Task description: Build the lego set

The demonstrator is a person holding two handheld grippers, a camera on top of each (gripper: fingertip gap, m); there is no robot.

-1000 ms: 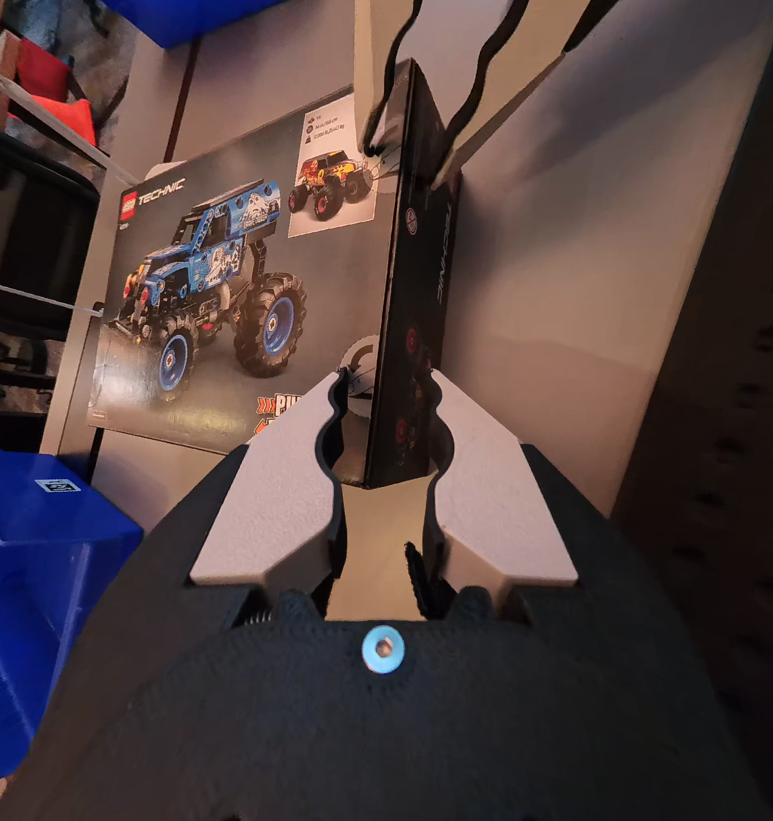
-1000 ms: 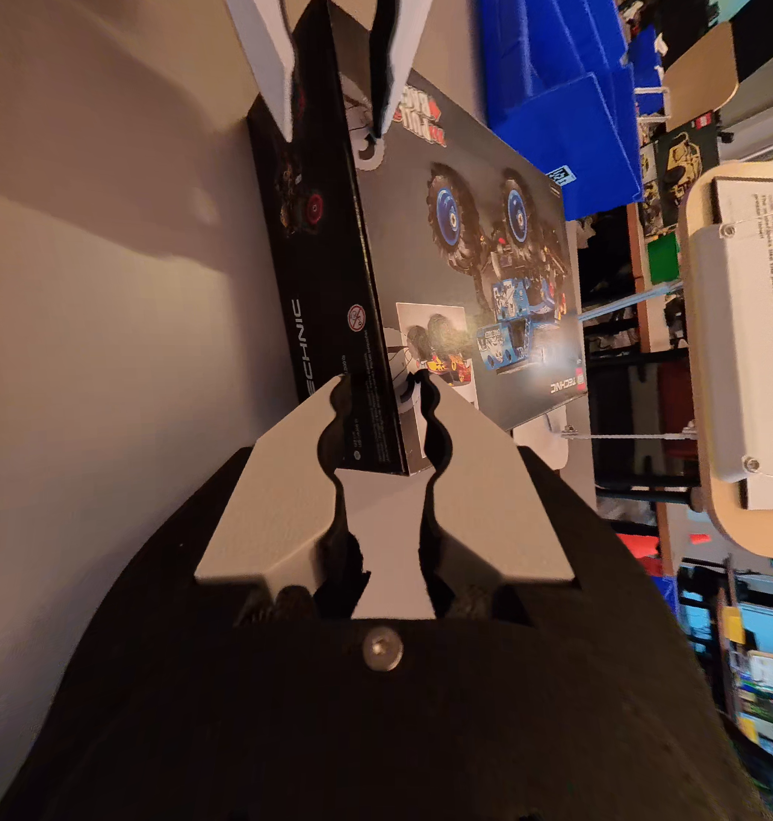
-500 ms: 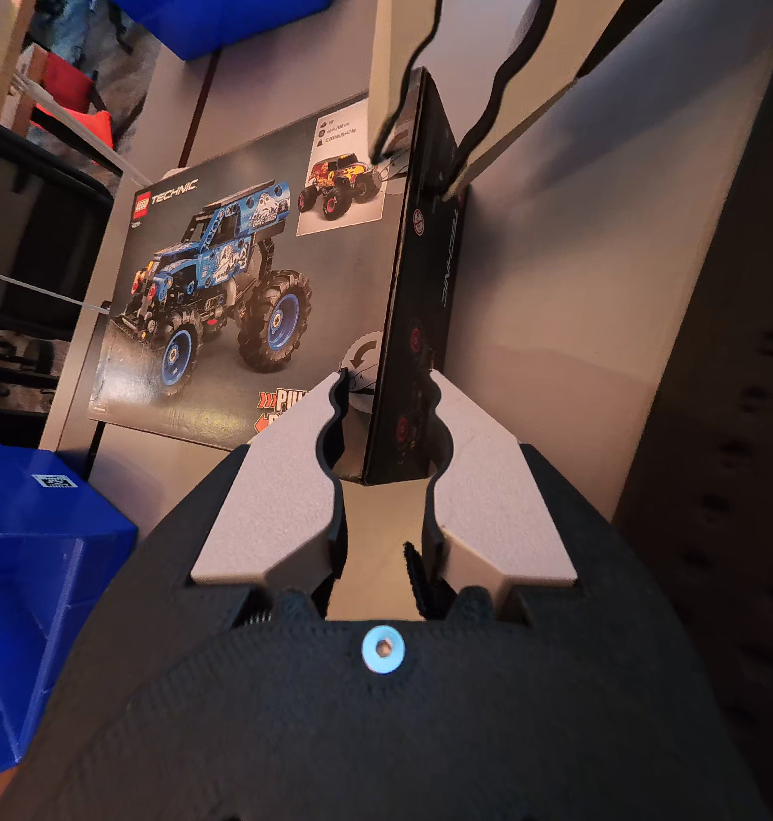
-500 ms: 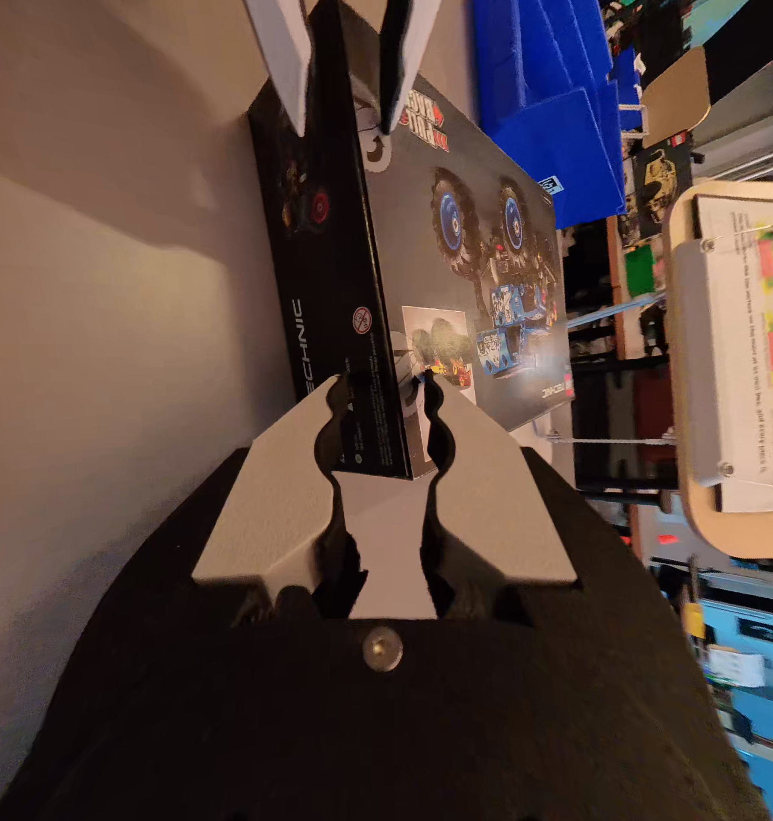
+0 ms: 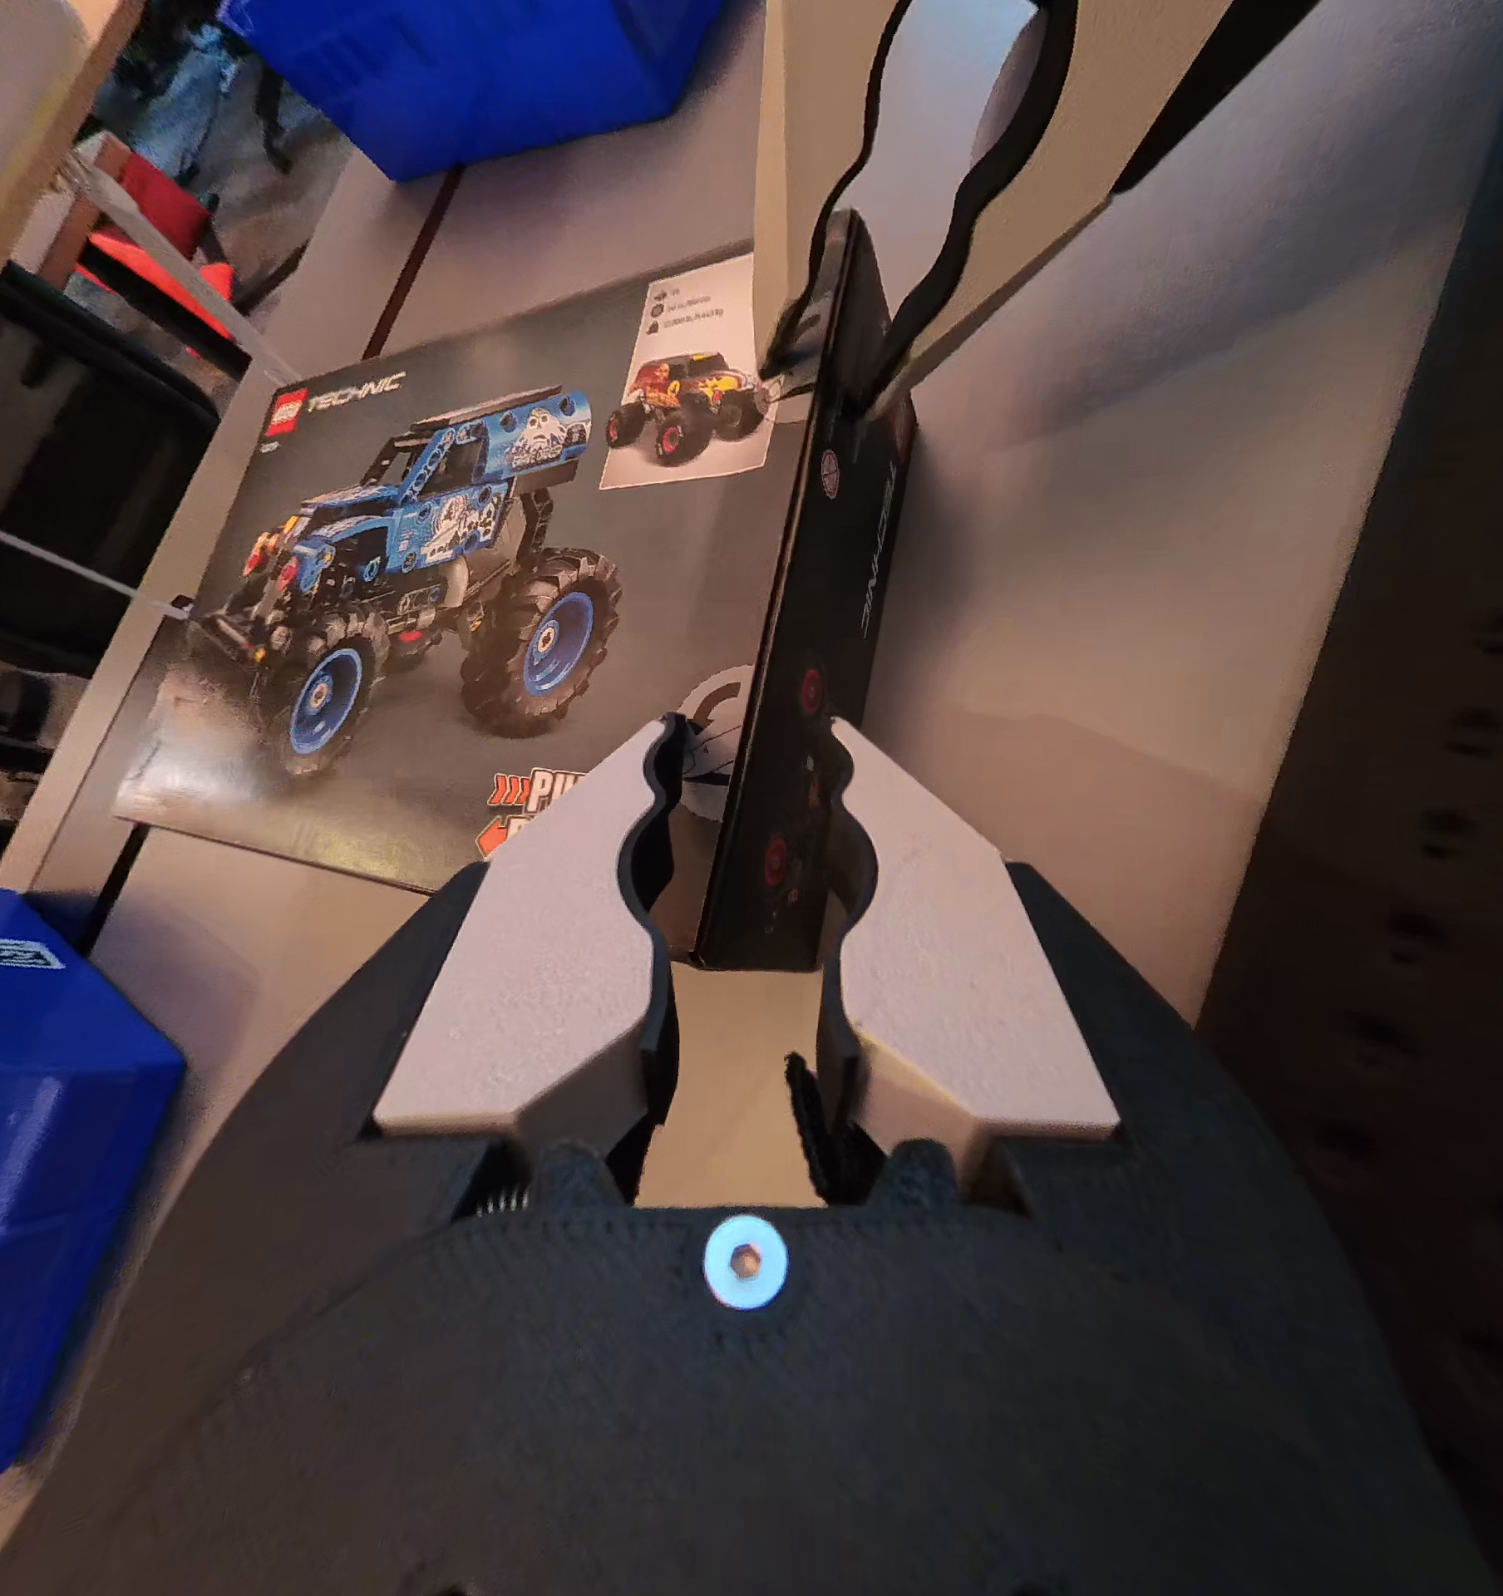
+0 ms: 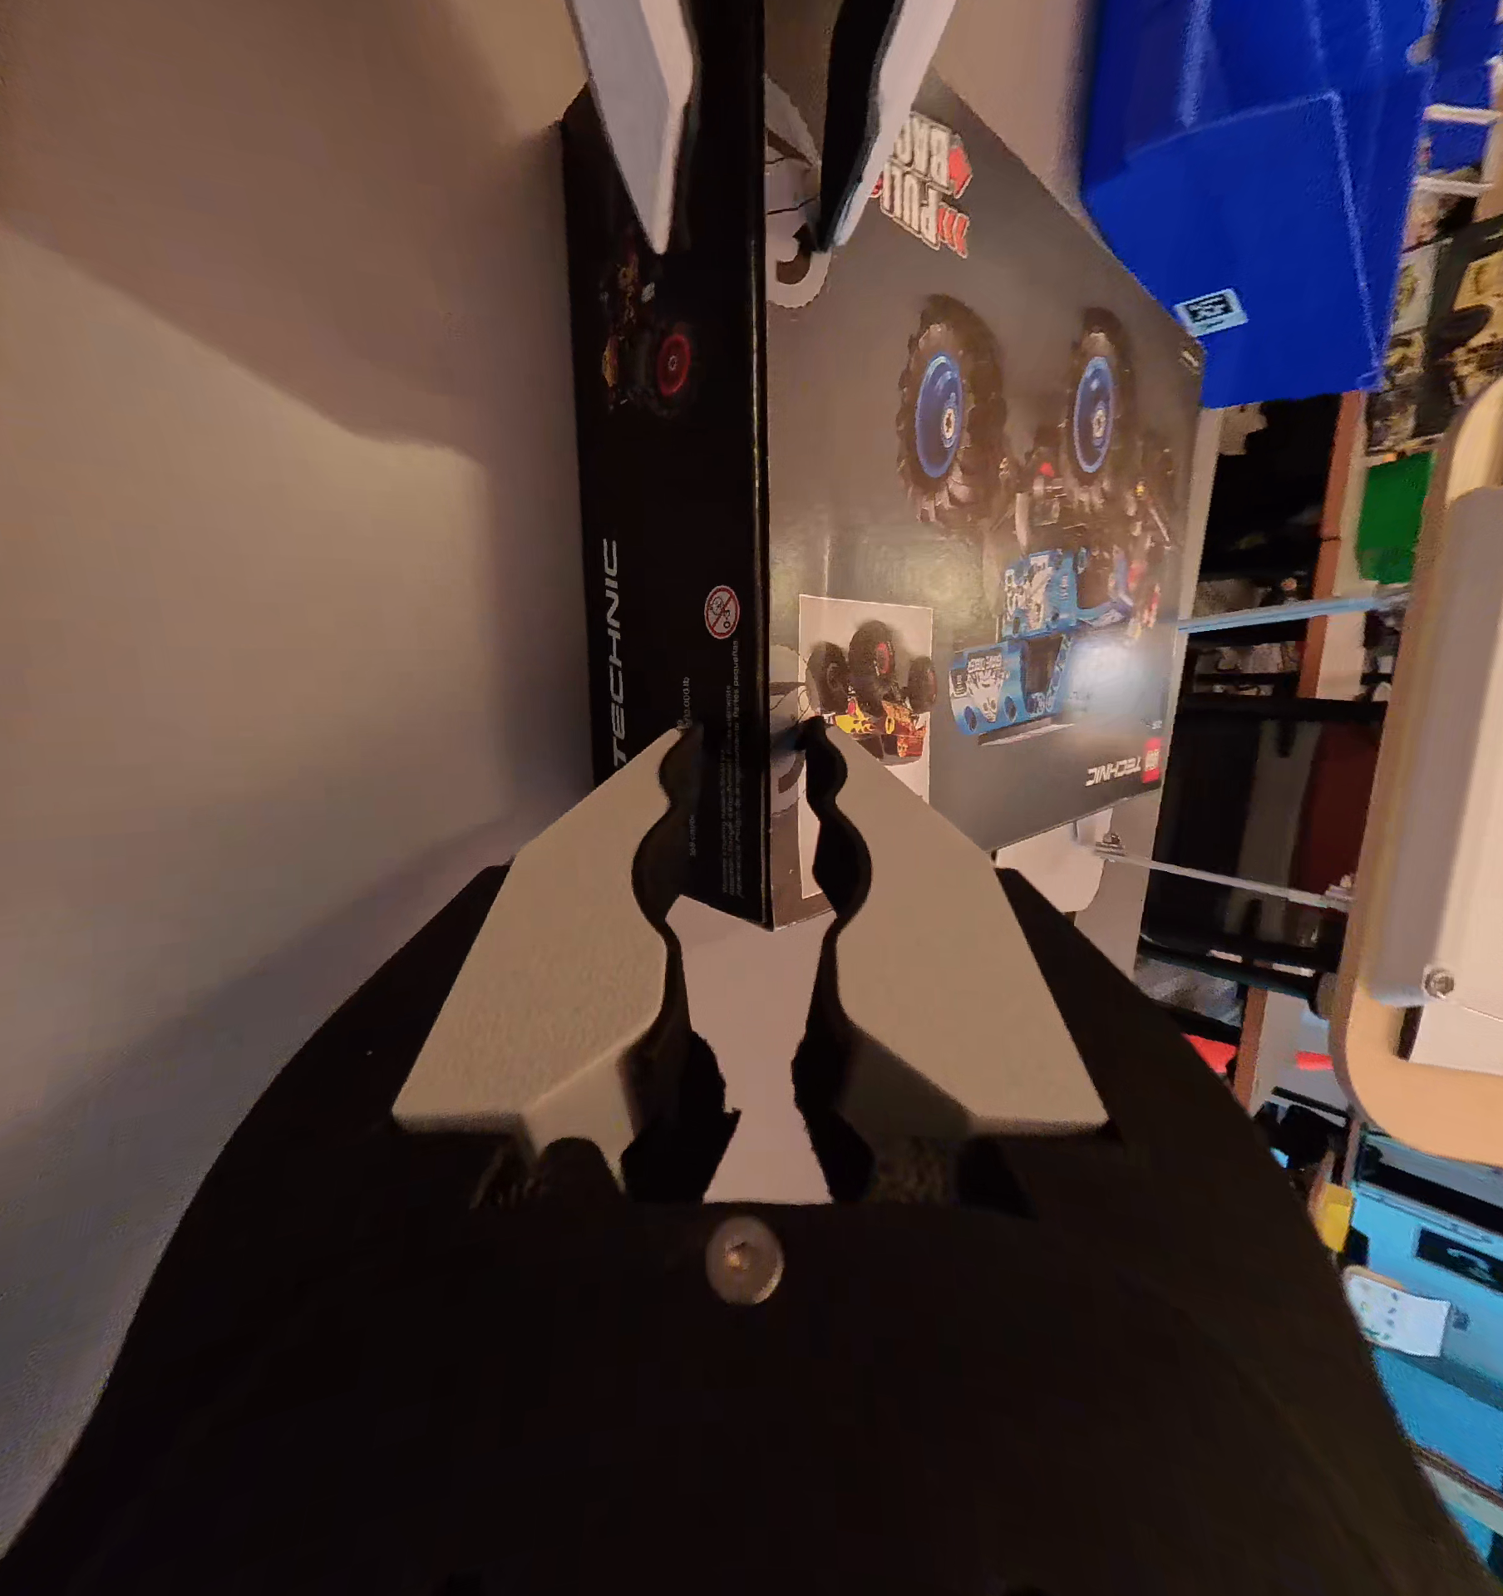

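The lego box [image 5: 472,604] is dark, with a blue monster truck pictured on its big face. My left gripper [image 5: 748,777] is shut on the near corner of its narrow black side. My right gripper [image 5: 826,397] grips the far corner of the same side. In the right wrist view the right gripper [image 6: 744,734] is shut on the near corner of the lego box [image 6: 947,518], and the left gripper [image 6: 744,242] clamps the far end. The box is held between both over the grey table [image 5: 1119,604]. I cannot tell whether it touches the table.
Blue bins stand near the box, one at the lower left [image 5: 40,1123] and one at the top [image 5: 472,69]; a blue bin also shows in the right wrist view [image 6: 1249,173]. A wooden stand with a paper sheet [image 6: 1465,777] is at the right. A dark perforated panel [image 5: 1439,777] borders the table. Spacing between my two grippers at the tips: around 10 cm.
Both grippers keep their hold on the box. The box has swung a little, so its narrow side now stands upright in the right wrist view, and the background has shifted.
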